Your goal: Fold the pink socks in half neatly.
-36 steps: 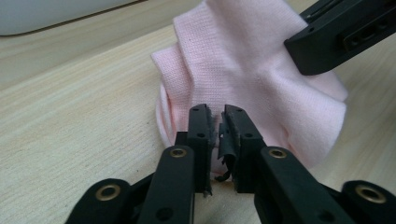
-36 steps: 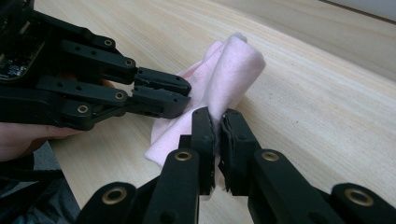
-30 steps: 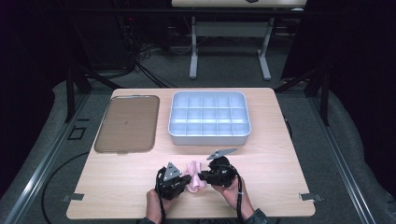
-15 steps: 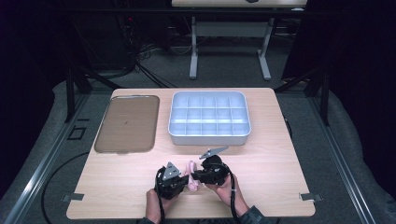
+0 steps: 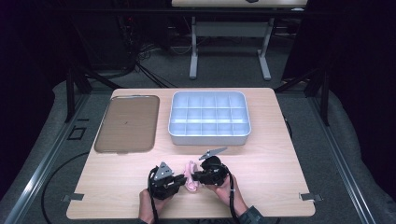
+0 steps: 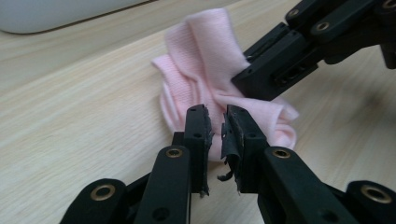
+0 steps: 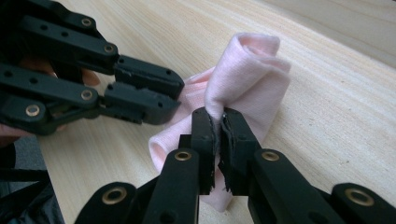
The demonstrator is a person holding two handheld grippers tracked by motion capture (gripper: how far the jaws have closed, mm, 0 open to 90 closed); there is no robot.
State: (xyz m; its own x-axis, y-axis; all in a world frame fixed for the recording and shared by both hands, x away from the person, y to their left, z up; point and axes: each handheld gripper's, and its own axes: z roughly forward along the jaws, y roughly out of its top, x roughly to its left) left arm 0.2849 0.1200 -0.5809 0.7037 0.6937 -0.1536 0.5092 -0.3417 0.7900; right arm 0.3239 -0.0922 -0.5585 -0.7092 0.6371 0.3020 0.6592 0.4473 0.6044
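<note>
A crumpled pink sock (image 5: 190, 180) lies on the wooden table (image 5: 280, 186) near its front edge, between the two grippers. My right gripper (image 7: 218, 116) is shut on an upright fold of the sock (image 7: 247, 70); in the high view this gripper (image 5: 197, 177) comes in from the sock's right. My left gripper (image 6: 217, 119) points at the sock (image 6: 201, 60) from the left. Its jaws have just been opening and now stand a narrow gap apart, with the cloth just beyond the tips and not pinched. From above, the left gripper (image 5: 182, 178) almost touches the sock.
A light blue tray (image 5: 208, 138) with several compartments stands at the middle back of the table. A flat brown tray (image 5: 126, 123) lies to its left. A person's hands hold both grippers at the front edge. Table legs stand on the dark floor behind.
The right gripper has shifted slightly left toward the left gripper, bunching the sock between them. The left gripper's jaws have parted a little. The left hand has stayed in place.
</note>
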